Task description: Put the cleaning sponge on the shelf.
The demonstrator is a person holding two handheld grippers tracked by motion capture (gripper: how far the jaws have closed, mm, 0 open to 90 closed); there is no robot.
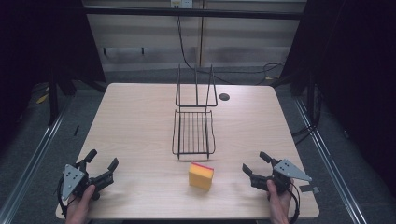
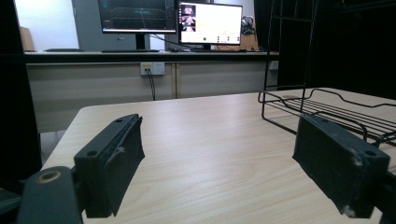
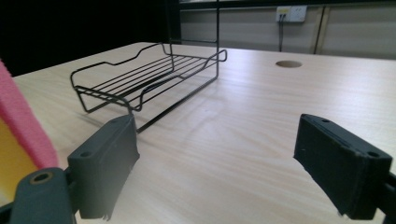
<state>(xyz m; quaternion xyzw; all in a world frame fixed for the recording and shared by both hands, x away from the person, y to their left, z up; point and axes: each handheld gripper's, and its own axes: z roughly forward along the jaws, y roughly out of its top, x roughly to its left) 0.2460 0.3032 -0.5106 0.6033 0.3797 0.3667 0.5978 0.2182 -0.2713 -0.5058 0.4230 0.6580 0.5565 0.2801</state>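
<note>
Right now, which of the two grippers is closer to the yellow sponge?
The right gripper is closer: the sponge lies a little right of the table's middle, and its pink edge shows beside that gripper's own jaw. The left gripper is farther away.

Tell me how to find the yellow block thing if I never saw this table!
Start at the light wooden table and find the black wire rack standing in its middle. Just in front of the rack, toward the person's side, sits a small yellow sponge block with a pink top layer, between the two black tools but touching neither. It is the single brightly coloured thing there; everything else is black wire or plain wood.
</note>
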